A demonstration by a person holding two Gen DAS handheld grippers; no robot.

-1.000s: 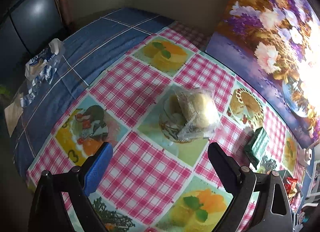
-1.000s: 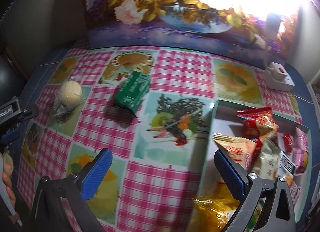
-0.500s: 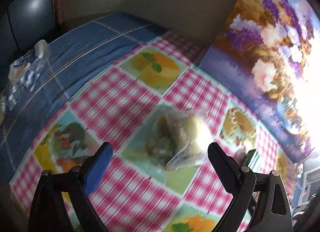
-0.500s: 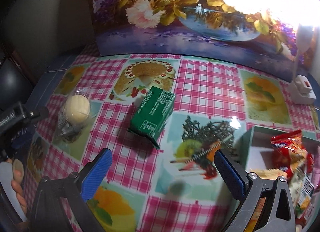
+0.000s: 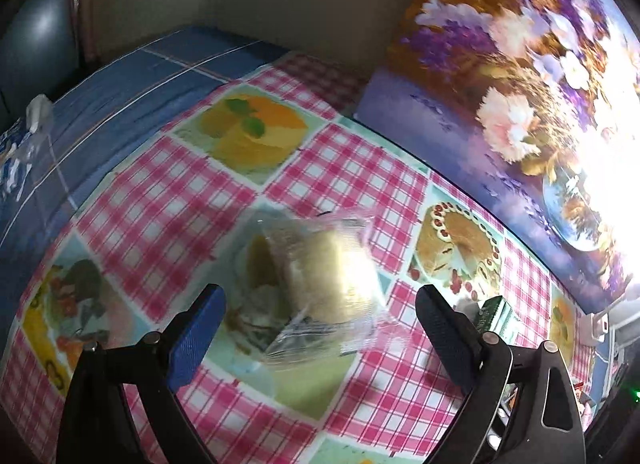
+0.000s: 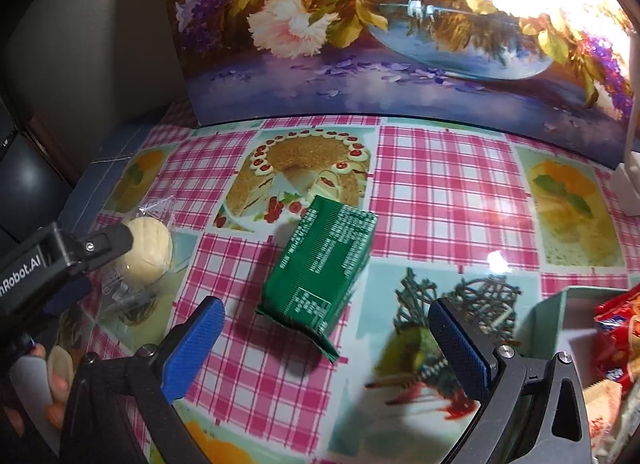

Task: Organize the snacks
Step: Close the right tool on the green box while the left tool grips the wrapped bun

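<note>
A clear-wrapped pale bun (image 5: 332, 272) lay on the checked tablecloth (image 5: 168, 200) directly ahead of the left gripper (image 5: 320, 324), whose jaws stood wide and empty. A green packet (image 6: 320, 268) lay flat ahead of the right gripper (image 6: 326, 340), jaws likewise wide and empty. At far right, an open box (image 6: 560, 304) contained red-wrapped snacks (image 6: 618, 328).

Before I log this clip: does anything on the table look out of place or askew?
Two snacks lie loose outside the box: a clear-wrapped bun and a green packet, which lies skewed on the checked cloth. No spill or damage shows.
</note>
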